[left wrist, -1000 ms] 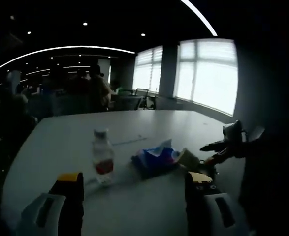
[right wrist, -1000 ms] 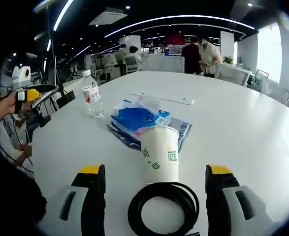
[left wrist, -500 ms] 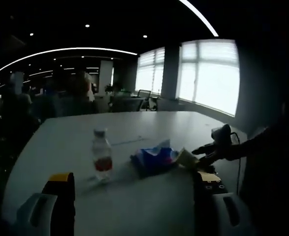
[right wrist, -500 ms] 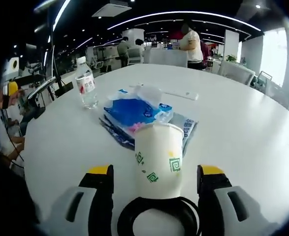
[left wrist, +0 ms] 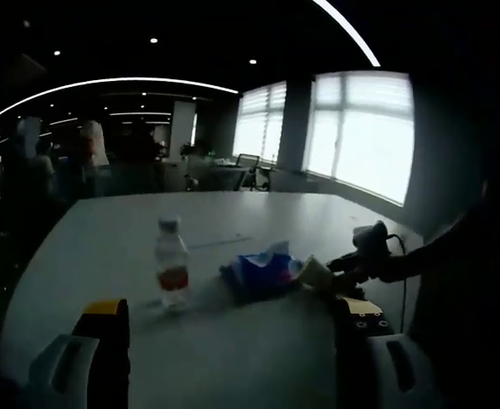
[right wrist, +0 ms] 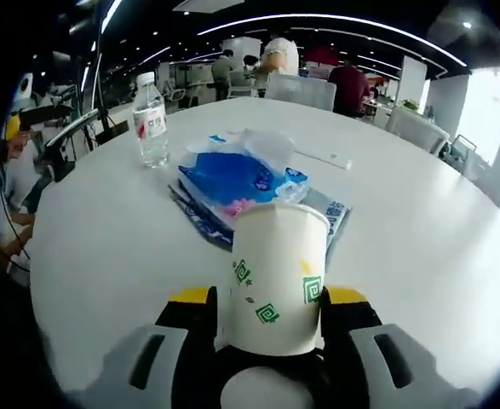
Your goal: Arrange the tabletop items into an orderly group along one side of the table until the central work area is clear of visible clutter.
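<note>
paper cup between right gripper fingers

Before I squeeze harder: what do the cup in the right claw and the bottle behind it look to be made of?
The cup looks like matte white paper with printed green squares and a rolled rim, so probably crushable. The right claw stands tight against its sides. The bottle looks like thin clear plastic: see-through walls, white cap, red-and-white label. Both are judged by look alone.

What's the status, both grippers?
Right gripper shut on paper cup. Left gripper open, empty. Water bottle and blue tissue pack mid-table, unmoved.
</note>
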